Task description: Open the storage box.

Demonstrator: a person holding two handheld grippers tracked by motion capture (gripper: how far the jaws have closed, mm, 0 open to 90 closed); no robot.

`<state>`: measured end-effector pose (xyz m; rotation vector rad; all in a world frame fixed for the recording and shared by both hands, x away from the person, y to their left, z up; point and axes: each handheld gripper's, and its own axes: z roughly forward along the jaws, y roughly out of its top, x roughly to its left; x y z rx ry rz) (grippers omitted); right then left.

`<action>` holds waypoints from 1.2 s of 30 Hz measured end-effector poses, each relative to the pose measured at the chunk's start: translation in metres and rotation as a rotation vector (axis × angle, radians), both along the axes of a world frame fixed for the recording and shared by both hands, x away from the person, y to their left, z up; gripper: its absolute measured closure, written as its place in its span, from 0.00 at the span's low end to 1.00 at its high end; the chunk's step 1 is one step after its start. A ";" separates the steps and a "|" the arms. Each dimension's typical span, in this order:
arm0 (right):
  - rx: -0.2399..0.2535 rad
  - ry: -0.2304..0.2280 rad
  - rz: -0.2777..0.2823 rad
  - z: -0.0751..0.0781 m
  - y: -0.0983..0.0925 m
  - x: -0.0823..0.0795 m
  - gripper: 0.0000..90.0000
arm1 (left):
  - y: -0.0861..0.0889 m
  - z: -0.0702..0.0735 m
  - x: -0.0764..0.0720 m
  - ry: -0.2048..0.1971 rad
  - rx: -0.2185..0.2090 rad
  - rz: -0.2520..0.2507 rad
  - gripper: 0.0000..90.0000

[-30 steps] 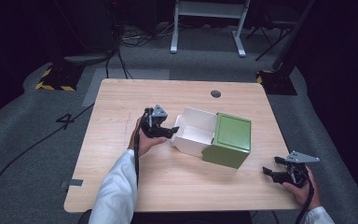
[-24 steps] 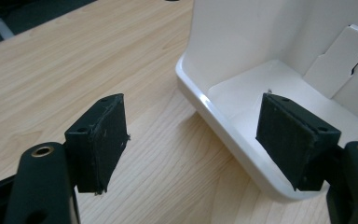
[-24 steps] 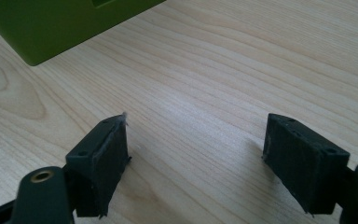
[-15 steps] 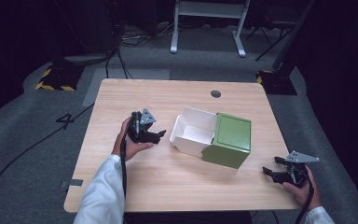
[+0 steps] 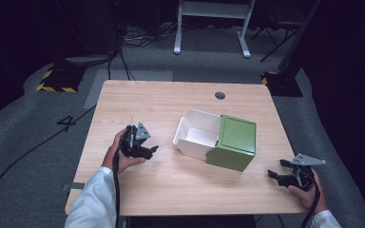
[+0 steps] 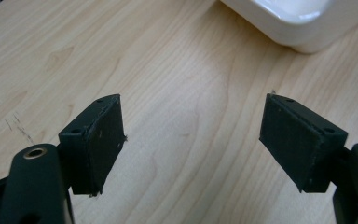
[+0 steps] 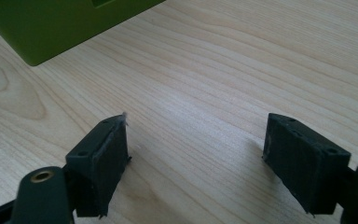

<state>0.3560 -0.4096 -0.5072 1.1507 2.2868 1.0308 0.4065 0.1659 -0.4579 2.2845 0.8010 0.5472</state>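
A green box (image 5: 232,142) lies on the wooden table (image 5: 180,194) with a white drawer (image 5: 197,133) pulled partway out of its left side. My left gripper (image 5: 148,151) rests on the table left of the drawer, open and empty; its view shows the drawer's white corner (image 6: 284,21) ahead and bare wood between the pads (image 6: 103,140). My right gripper (image 5: 276,172) sits near the table's front right corner, open with nothing in it. The green box's corner (image 7: 65,23) appears at the top left of the right gripper view.
A dark round cable hole (image 5: 220,95) is in the table near its far edge. Beyond the table stand a white metal frame (image 5: 214,26) and floor cables (image 5: 133,38). Black-and-yellow hazard tape (image 5: 57,88) marks the grey floor.
My left gripper has drawn back leftward and toward the person, away from the white drawer. The right gripper and the box have stayed put.
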 end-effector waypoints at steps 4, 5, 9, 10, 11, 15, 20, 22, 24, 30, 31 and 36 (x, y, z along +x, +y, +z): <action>0.000 0.000 0.000 0.000 0.000 0.000 0.24 | 0.004 -0.003 -0.003 0.081 -0.032 -0.026 0.24; 0.000 0.000 0.000 0.000 0.000 0.000 0.24 | 0.004 -0.004 -0.006 0.076 -0.033 -0.020 0.24; -0.001 0.000 0.000 0.000 0.000 0.000 0.24 | 0.006 -0.013 -0.011 0.084 0.016 -0.023 0.24; 0.000 0.000 0.000 0.000 0.000 0.000 0.24 | 0.007 -0.015 -0.011 0.105 0.016 -0.028 0.24; 0.000 0.000 0.000 0.000 0.000 0.000 0.24 | 0.008 -0.016 -0.013 0.092 0.025 -0.026 0.24; 0.000 0.000 0.001 0.000 0.000 0.000 0.24 | 0.011 -0.022 -0.021 0.083 0.036 -0.031 0.25; 0.000 0.001 0.001 0.000 0.000 0.000 0.24 | 0.016 -0.030 -0.030 0.108 0.054 -0.032 0.25; 0.001 0.001 0.002 0.000 0.000 0.000 0.24 | 0.018 -0.032 -0.034 0.100 0.053 -0.025 0.25; 0.001 0.001 0.002 0.000 0.000 0.000 0.24 | 0.020 -0.035 -0.038 0.109 0.049 -0.025 0.24; 0.001 0.001 0.002 0.000 0.000 0.000 0.24 | 0.030 -0.042 -0.048 0.111 -0.036 0.018 0.24; 0.001 0.001 0.002 0.000 0.000 0.000 0.24 | 0.033 -0.043 -0.049 0.124 -0.059 0.022 0.24; 0.001 0.000 0.002 0.000 0.000 0.000 0.24 | 0.045 -0.049 -0.056 0.128 -0.118 0.046 0.20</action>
